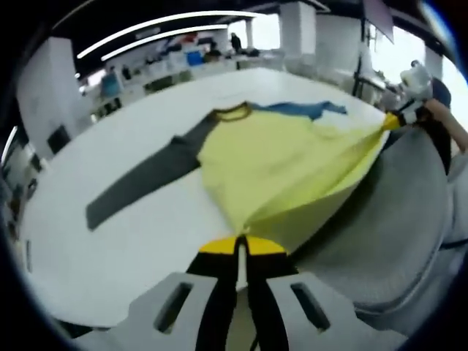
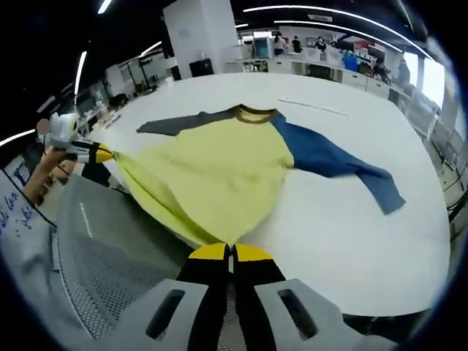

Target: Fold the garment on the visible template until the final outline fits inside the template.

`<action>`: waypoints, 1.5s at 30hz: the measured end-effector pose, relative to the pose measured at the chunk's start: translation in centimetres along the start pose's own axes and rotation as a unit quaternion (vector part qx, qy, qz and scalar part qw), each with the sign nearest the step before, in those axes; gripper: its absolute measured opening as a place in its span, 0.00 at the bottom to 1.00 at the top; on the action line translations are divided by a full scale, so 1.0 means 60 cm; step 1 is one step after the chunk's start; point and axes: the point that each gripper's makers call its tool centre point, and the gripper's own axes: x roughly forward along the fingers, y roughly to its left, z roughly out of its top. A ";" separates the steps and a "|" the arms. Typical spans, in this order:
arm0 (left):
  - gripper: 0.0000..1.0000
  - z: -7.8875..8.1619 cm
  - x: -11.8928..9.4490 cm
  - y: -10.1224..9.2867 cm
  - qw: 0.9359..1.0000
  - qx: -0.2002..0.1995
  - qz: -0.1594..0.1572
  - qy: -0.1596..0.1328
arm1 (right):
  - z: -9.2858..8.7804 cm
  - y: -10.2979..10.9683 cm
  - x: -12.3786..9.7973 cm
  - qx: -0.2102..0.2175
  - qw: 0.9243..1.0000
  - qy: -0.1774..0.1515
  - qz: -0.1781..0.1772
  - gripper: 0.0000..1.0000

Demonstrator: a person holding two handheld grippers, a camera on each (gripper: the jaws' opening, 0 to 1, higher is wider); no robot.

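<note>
On the white tabletop (image 2: 351, 241) lies the shirt (image 2: 219, 172), spread flat at its collar end, its yellow body toward the person and its brown-edged neck (image 2: 256, 112) toward the far side. Its grey sleeve (image 1: 142, 179) stretches out flat to one side and its blue sleeve (image 2: 336, 164) to the other, both resting on the tabletop. The hem end is lifted off the surface and pulled taut between the two claws, so the yellow cloth fans out from each grip. The left claw (image 1: 241, 245) has its yellow-tipped jaws closed together on one hem corner; in the right gripper view the same claw (image 2: 102, 154) appears at the left edge, held in a hand (image 2: 58, 131), with the cloth drawn to a point at it. The right claw (image 2: 230, 252) is likewise clamped on the other hem corner, and in the left gripper view it (image 1: 391, 122) appears at the right with cloth pinched in it. A grey mesh chair (image 2: 110, 248) stands just beside the near tabletop edge, under the raised hem. Desks and strip lights fill the room beyond.
</note>
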 end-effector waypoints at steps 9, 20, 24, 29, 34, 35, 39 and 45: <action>0.00 -0.031 0.016 -0.032 0.999 0.010 -0.036 0.027 | -0.030 -0.005 0.012 -0.012 0.999 0.049 -0.002 0.02; 0.00 -0.043 0.013 -0.043 0.996 0.026 -0.058 0.056 | -0.044 0.005 0.013 -0.033 0.997 0.063 0.015 0.02; 0.00 -0.057 0.006 -0.037 0.996 0.029 -0.052 0.070 | -0.054 0.001 0.007 -0.039 0.997 0.072 0.014 0.01; 0.00 -0.065 0.002 -0.024 0.996 0.022 -0.036 0.076 | -0.056 -0.012 -0.004 -0.038 0.997 0.073 0.005 0.01; 0.00 -0.052 0.012 -0.025 0.997 0.024 -0.037 0.068 | -0.051 -0.011 0.004 -0.042 0.996 0.073 0.008 0.01; 0.00 -0.049 0.015 -0.027 0.997 0.028 -0.039 0.066 | -0.050 -0.009 0.007 -0.044 0.996 0.074 0.010 0.01; 0.00 -0.019 0.040 -0.046 0.996 0.041 -0.065 0.047 | -0.042 0.022 0.038 -0.069 0.994 0.080 0.040 0.01; 0.00 0.023 0.087 -0.077 0.991 0.062 -0.112 0.031 | -0.031 0.062 0.087 -0.099 0.988 0.086 0.079 0.01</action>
